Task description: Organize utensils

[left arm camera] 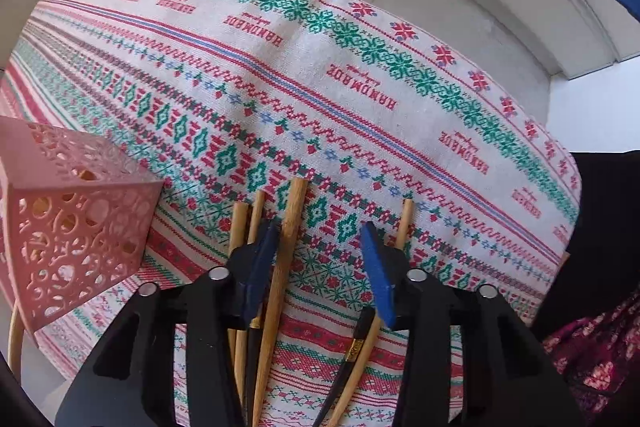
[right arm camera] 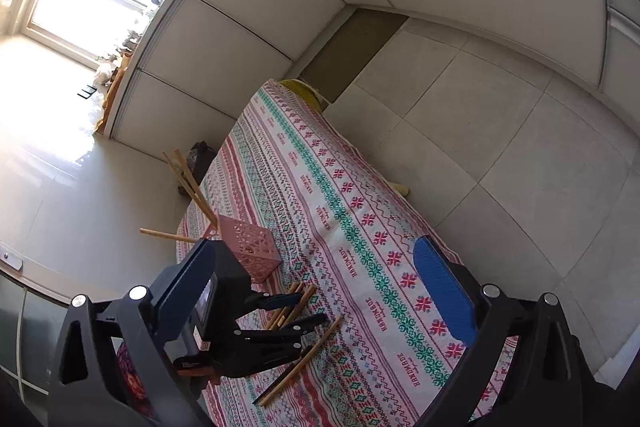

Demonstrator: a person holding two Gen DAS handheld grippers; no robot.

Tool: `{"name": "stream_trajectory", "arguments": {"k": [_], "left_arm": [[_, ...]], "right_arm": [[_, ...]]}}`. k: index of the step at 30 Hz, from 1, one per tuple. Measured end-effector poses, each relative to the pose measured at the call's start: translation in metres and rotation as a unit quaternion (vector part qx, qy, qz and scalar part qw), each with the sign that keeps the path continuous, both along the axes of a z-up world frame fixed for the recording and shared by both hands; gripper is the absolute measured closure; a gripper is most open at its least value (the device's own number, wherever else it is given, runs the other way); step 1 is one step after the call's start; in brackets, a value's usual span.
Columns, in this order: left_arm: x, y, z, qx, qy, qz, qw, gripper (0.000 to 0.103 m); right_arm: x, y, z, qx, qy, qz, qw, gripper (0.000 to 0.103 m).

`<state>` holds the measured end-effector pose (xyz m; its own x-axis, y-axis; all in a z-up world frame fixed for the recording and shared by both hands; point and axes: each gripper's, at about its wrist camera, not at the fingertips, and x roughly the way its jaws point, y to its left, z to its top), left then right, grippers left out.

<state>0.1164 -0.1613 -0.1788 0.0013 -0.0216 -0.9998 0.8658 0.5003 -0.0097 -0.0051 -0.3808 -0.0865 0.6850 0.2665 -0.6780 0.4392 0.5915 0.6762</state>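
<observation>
Presently the left gripper hangs low over the patterned tablecloth, jaws apart, with nothing between them but the thickest wooden stick of a loose bundle of chopsticks at lower centre of the left view. The pink lattice holder stands at lower left, already carrying several sticks per the right view.

Judgement: to do this step well, centre the jaws on one stick, close squarely across its shaft, and lift clear before swinging toward the holder; neighbouring sticks lie touching and may drag.

The right gripper is held high, wide open, empty.

Obscured: the lower ends of the sticks, behind the gripper body; a dark chopstick is partly hidden.
</observation>
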Motion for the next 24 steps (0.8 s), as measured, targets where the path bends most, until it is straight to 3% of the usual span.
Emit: {"name": "stream_trajectory", "arguments": {"k": [2,4,6,10,13,17,19,22,24], "left_arm": [[-0.004,0.007,0.002,-0.019,-0.014,0.041,0.9989,0.069],[-0.014,0.018,0.004,-0.038,-0.044,0.069,0.9959,0.091],[-0.018,0.03,0.008,-0.034,-0.098,0.103,0.9892,0.095],[-0.04,0.064,0.058,-0.133,-0.142,0.147,0.9699,0.095],[-0.069,0.098,0.101,-0.189,-0.188,0.171,0.9485,0.096],[-0.096,0.152,0.138,-0.274,-0.229,0.225,0.9067,0.096],[-0.11,0.163,0.151,-0.298,-0.251,0.239,0.8896,0.096],[-0.122,0.178,0.173,-0.318,-0.275,0.241,0.8746,0.096],[-0.136,0.188,0.187,-0.338,-0.283,0.24,0.8649,0.096]], "right_arm": [[0.002,0.001,-0.004,-0.01,0.021,0.003,1.0,0.007],[0.007,0.008,-0.013,-0.021,0.05,0.02,0.998,0.007],[0.012,0.018,-0.024,-0.01,0.069,0.047,0.996,0.007],[0.022,0.05,-0.043,-0.024,0.101,0.086,0.991,0.01],[0.032,0.075,-0.061,-0.007,0.133,0.127,0.983,0.025],[0.047,0.109,-0.08,-0.022,0.179,0.154,0.972,0.044],[0.054,0.123,-0.088,-0.034,0.201,0.161,0.966,0.054],[0.062,0.138,-0.097,-0.058,0.235,0.151,0.959,0.065],[0.067,0.145,-0.1,-0.066,0.251,0.139,0.956,0.066]]}}
